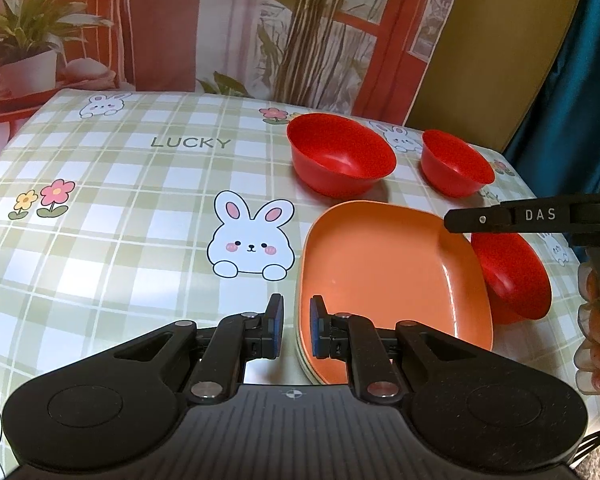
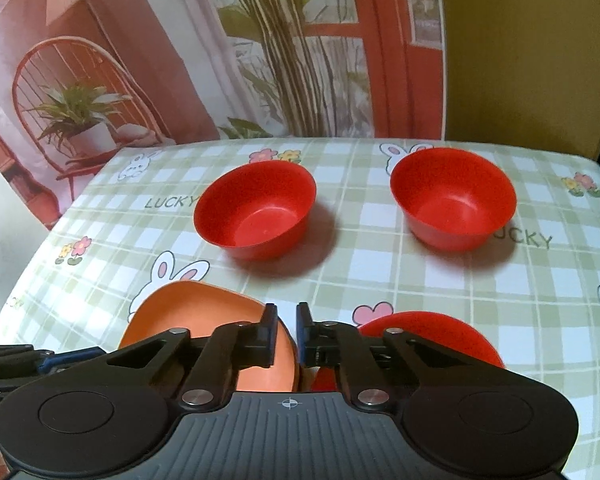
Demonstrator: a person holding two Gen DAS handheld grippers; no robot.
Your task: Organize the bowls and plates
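Left wrist view: left gripper (image 1: 296,326) low in frame, jaws pinched nearly together, gripping nothing, hovering over near rim of orange plate (image 1: 384,276). Plate topping a small stack at lower centre on checked tablecloth (image 1: 140,208). Two red bowls (image 1: 340,156) (image 1: 456,164) upright at upper right, a third (image 1: 512,276) touching plate's right edge. Right gripper (image 1: 452,220) reaching in from right above that bowl, hand (image 1: 598,312) at the edge. Right wrist view: jaws clenched, empty, above gap between plate and near bowl.

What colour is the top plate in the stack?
Orange; the top plate shows best in the left wrist view.
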